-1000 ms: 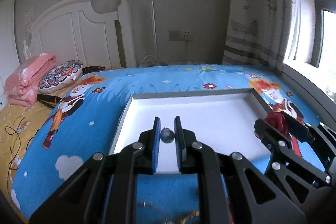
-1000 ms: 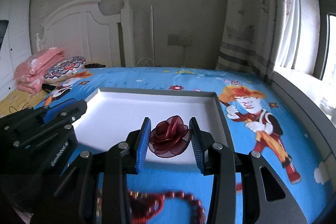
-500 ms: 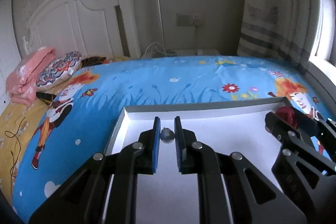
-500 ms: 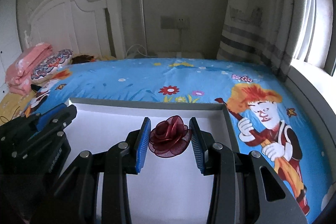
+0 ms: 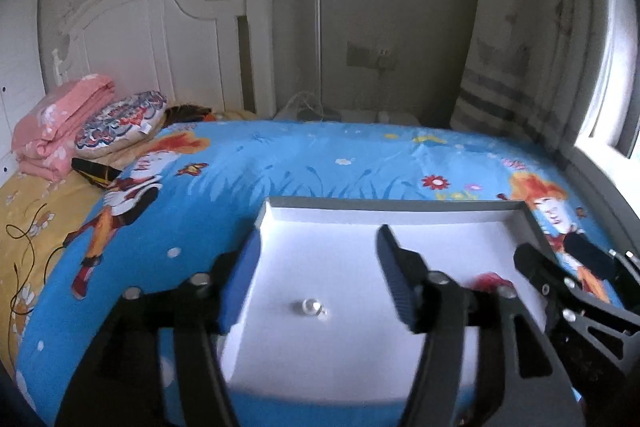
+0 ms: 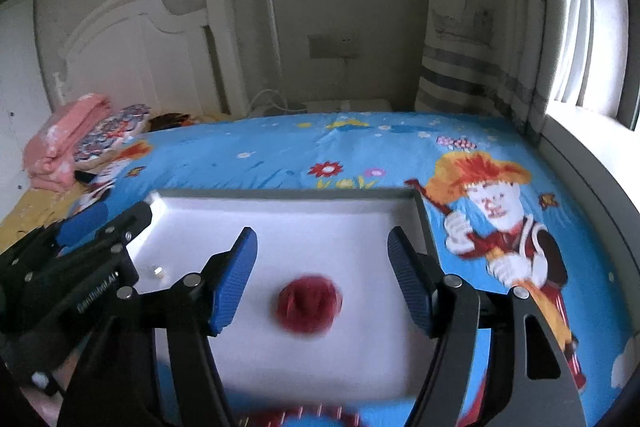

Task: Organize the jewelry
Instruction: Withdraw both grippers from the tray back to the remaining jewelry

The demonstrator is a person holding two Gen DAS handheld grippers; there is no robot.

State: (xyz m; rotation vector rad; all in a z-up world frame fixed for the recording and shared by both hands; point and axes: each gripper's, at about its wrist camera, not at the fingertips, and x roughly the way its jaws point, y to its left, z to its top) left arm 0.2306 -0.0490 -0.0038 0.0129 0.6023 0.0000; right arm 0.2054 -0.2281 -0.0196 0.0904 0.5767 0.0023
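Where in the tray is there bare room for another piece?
Free: the far strip along the tray back rim, and the middle between bead and flower. Crowded: the near part under both open grippers, left and right.

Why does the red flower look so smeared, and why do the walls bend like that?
Right wrist view: the red flower in the white tray is motion-blurred, as is the bedsheet print beside it; the window glares white. Left wrist view: the blue-padded fingers are smeared, while the small bead is fairly crisp. In both views the fisheye lens bows the walls and darkens the corners.
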